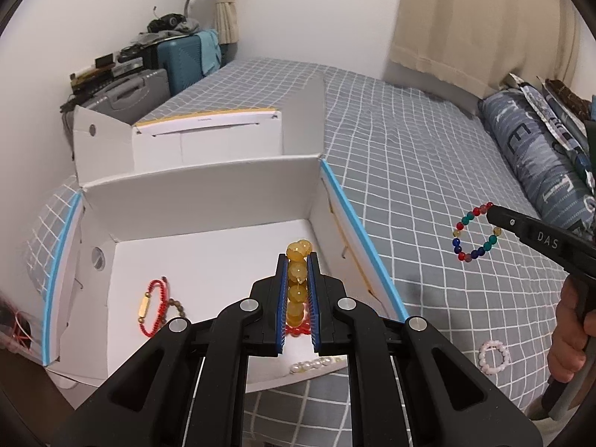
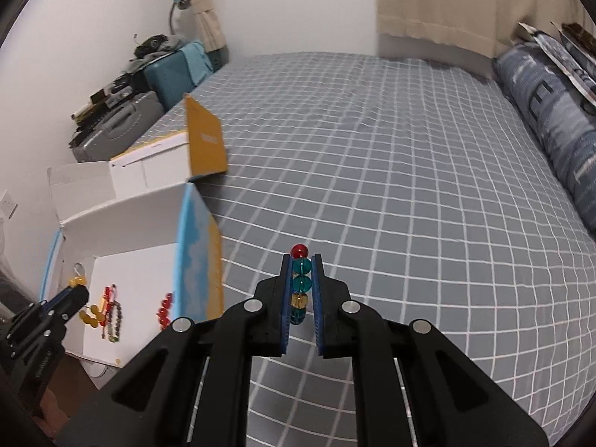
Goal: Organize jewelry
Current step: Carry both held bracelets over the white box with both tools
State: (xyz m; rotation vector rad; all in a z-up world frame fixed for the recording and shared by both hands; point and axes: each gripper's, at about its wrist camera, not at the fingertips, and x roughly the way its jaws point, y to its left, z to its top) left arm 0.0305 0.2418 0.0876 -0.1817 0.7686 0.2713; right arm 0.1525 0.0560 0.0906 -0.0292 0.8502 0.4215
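Note:
My left gripper (image 1: 297, 260) is shut on a yellow bead bracelet (image 1: 297, 285) and hangs over the open white box (image 1: 208, 193). Inside the box lie a red cord bracelet (image 1: 152, 307), a brown bead bracelet (image 1: 178, 307), a red bead piece (image 1: 298, 329) and a pearl strand (image 1: 314, 365). My right gripper (image 2: 301, 260) is shut on a multicoloured bead bracelet (image 2: 300, 285) and holds it in the air above the bed. In the left wrist view that bracelet (image 1: 475, 232) dangles as a ring from the right gripper (image 1: 493, 210). A pink-white bead bracelet (image 1: 493, 357) rests on the bedsheet.
The grey checked bedsheet (image 2: 391, 186) spreads to the right of the box. A second open box with a yellow flap (image 2: 205, 141) stands behind the first. Pillows (image 2: 551, 119) line the right side. Suitcases (image 1: 178, 63) and clutter sit at the far left by the wall.

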